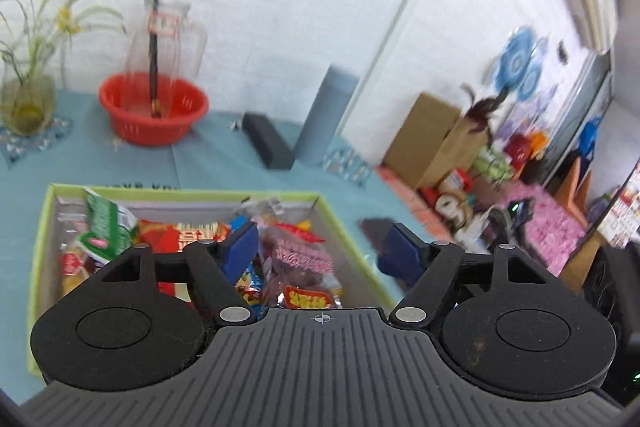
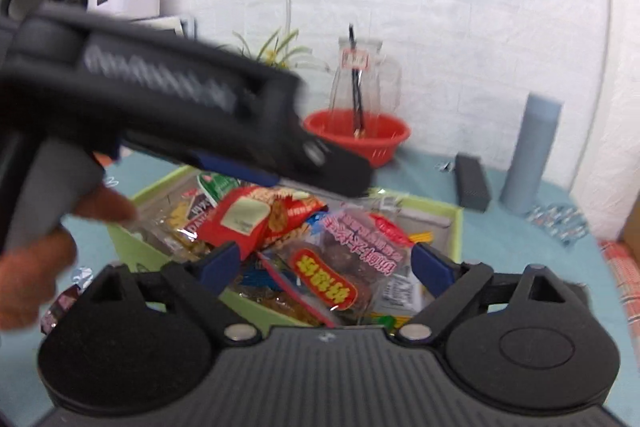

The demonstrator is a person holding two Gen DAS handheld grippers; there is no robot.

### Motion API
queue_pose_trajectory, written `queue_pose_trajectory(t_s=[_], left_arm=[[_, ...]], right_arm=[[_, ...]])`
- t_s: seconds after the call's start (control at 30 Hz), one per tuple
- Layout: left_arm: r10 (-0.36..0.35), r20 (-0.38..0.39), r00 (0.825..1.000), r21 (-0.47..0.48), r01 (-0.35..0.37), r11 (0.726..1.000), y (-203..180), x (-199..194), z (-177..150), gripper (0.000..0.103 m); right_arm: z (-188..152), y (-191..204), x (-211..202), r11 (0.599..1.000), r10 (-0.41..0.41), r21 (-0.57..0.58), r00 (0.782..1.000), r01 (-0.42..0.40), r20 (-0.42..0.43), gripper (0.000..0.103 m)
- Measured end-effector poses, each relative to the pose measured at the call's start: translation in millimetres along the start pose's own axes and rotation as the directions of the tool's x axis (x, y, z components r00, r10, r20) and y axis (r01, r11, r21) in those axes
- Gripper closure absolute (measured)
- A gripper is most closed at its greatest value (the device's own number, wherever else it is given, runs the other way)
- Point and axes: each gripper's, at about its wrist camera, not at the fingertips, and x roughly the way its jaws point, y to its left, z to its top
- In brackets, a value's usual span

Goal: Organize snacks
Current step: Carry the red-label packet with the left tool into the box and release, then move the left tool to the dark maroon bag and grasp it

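Snacks (image 2: 320,247) fill green box (image 1: 352,227) (both grippers spread, empty).

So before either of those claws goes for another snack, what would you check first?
1. Left gripper open and holding nothing: ok.
2. Right gripper open and holding nothing: ok.
3. Snacks gathered inside the green-edged box: ok, though they lie piled over one another, so a clean pick looks doubtful.
4. Path clear for the right gripper: not ok; in the right wrist view the left gripper hangs across the box.
5. Nothing left outside the box: not ok; a small wrapper lies on the cloth beside it.
6. Sharp view of the target: cannot tell; both pictures are blurred.
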Motion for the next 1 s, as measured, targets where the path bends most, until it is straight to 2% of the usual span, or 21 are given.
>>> queue_pose_trajectory(t_s=[0.07, 0.17, 0.27, 0.33, 0.47, 0.6, 0.67, 0.7, 0.83, 0.87, 1.0], left_arm=[[-0.01, 0.035, 0.999, -0.017, 0.011, 1.0, 0.7, -29.9, -4.1, 0.038], [0.022, 0.065, 0.998, -0.041, -0.019, 0.999, 10.9, -71.7, -23.9, 0.035], [0.092, 0.06, 0.994, -0.075, -0.087, 0.993, 30.8, -108.5, -55.9, 0.035], [0.151, 0.051, 0.987, -0.115, -0.144, 0.983, 49.4, -128.8, -80.0, 0.035], [0.232, -0.001, 0.973, -0.24, -0.225, 0.944, 93.9, -159.4, -128.6, 0.036], [0.221, -0.056, 0.974, -0.4, -0.225, 0.888, 133.0, -173.1, -159.9, 0.037], [0.227, -0.059, 0.972, -0.454, -0.228, 0.861, 148.1, -180.9, -167.5, 0.037], [0.236, -0.053, 0.97, -0.46, -0.233, 0.857, 152.7, -185.2, -169.4, 0.037], [0.269, -0.043, 0.962, -0.445, -0.26, 0.857, 160.4, -193.5, -167.9, 0.035], [0.265, -0.041, 0.963, -0.448, -0.255, 0.857, 160.8, -192.7, -167.7, 0.035], [0.221, -0.05, 0.974, -0.44, -0.22, 0.87, 156.7, -180.4, -166.5, 0.035]], right_arm=[[-7.4, 8.7, -25.8, 1.0, -0.003, 0.004, 1.0, 0.003, 0.03, 0.01], [-26.4, 29.2, -47.6, 0.999, 0.046, 0.022, 0.999, -0.046, 0.029, 0.01], [-47.2, 61.2, -49.4, 0.988, 0.147, 0.037, 0.989, -0.147, -0.01, 0.01], [-57.4, 84.4, -40.8, 0.973, 0.228, 0.031, 0.972, -0.227, -0.054, 0.01], [-65.9, 134.3, -13.3, 0.944, 0.319, -0.048, 0.941, -0.326, -0.116, 0.01], [-54.8, 168.5, 19.9, 0.904, 0.38, -0.146, 0.911, -0.402, -0.158, 0.01], [-46.3, 178.7, 41.0, 0.891, 0.385, -0.174, 0.9, -0.42, -0.203, 0.01], [-42.6, 181.1, 49.7, 0.886, 0.393, -0.17, 0.894, -0.431, -0.216, 0.01], [-41.6, 182.5, 80.1, 0.865, 0.459, -0.07, 0.84, -0.497, -0.289, 0.01], [-44.2, 182.2, 81.4, 0.864, 0.466, -0.05, 0.834, -0.501, -0.296, 0.01], [-57.4, 182.3, 53.2, 0.88, 0.454, -0.001, 0.844, -0.474, -0.284, 0.01]])
